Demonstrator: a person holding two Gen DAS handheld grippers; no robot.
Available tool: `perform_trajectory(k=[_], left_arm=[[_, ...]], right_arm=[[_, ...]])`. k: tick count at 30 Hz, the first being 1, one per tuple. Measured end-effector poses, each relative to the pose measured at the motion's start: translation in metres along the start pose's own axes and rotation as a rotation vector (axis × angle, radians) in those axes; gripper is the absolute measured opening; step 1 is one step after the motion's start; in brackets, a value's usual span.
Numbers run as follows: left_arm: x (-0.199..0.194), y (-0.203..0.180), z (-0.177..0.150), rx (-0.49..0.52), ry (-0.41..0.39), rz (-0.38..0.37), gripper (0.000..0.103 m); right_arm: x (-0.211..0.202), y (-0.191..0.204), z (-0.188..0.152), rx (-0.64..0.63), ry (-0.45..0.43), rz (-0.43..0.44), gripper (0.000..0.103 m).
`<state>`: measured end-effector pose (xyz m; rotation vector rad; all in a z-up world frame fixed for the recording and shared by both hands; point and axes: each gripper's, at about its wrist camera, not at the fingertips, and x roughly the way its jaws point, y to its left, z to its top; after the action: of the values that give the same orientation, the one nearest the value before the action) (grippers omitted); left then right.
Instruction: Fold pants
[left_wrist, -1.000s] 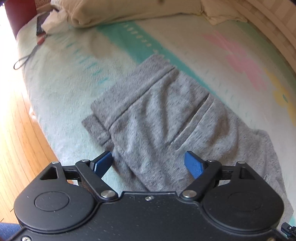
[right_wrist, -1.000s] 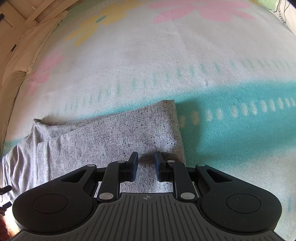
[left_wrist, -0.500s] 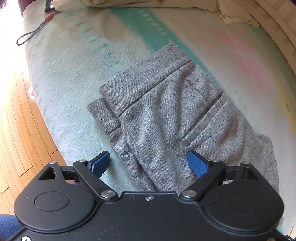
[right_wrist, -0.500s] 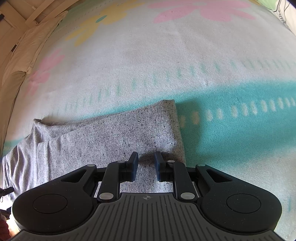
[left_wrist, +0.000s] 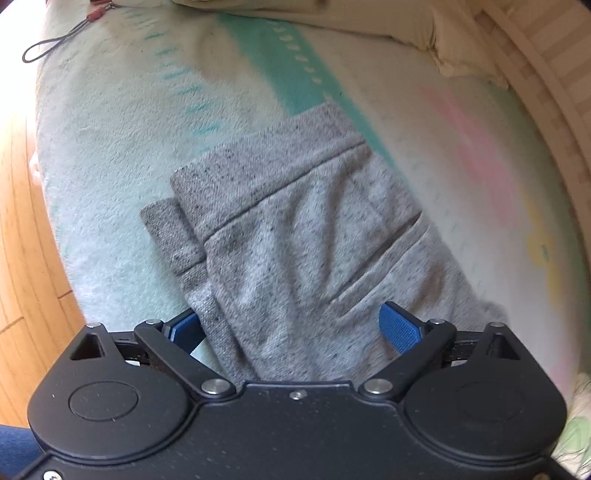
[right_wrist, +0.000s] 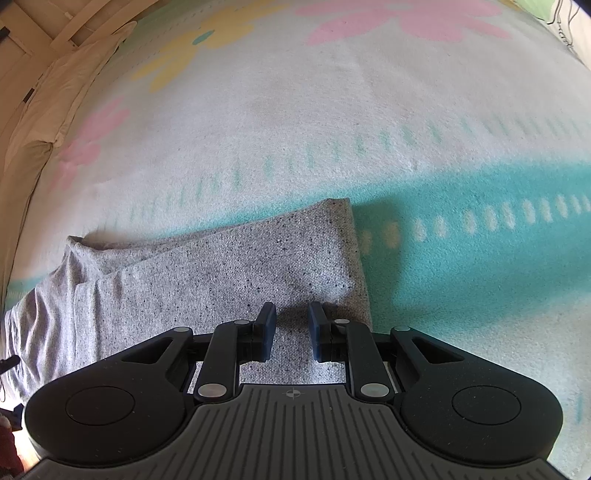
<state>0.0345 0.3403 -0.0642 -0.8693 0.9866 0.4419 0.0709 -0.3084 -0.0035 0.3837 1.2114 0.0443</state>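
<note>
On the bed, across a pale blanket (left_wrist: 122, 155) with a teal stripe and pastel flowers, lie the grey pants (left_wrist: 306, 251), folded over themselves, one layer poking out at the left edge under the top fold. Left gripper (left_wrist: 291, 326) hangs over the near end of them, pointing steeply down, and its jaws have just been opening: the blue pads (left_wrist: 399, 325) now stand wide apart, with the cloth lying between them and loose of both. Over in the right wrist view, the right gripper (right_wrist: 291, 328) sits above the squared corner of the pants (right_wrist: 236, 269), right by the teal band of the blanket (right_wrist: 461, 254). Its dark fingers (right_wrist: 267, 325) are drawn close with a narrow gap; whether they pinch any fabric I cannot tell. Cream pillows (left_wrist: 332, 18) lie along the far side, a grey cord (left_wrist: 55, 42) loops near the bed's edge, and wooden floor (left_wrist: 22, 236) shows to the left.
</note>
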Motion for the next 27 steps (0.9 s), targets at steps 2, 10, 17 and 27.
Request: perform_trajectory(k=[2, 10, 17, 27], left_arm=[[-0.002, 0.004, 0.000, -0.011, -0.012, -0.029, 0.096], [0.003, 0.009, 0.001, -0.005, -0.022, -0.078, 0.095], [0.009, -0.006, -0.002, 0.056, -0.025, 0.032, 0.069], [-0.023, -0.026, -0.008, 0.183, -0.094, -0.013, 0.025]], right_arm=[[0.000, 0.000, 0.000, -0.002, 0.000, -0.002, 0.019], [0.001, 0.001, 0.000, -0.004, 0.002, -0.002, 0.019], [-0.001, 0.004, -0.001, -0.031, 0.000, -0.001, 0.019], [-0.013, 0.031, -0.001, -0.093, -0.062, 0.067, 0.019]])
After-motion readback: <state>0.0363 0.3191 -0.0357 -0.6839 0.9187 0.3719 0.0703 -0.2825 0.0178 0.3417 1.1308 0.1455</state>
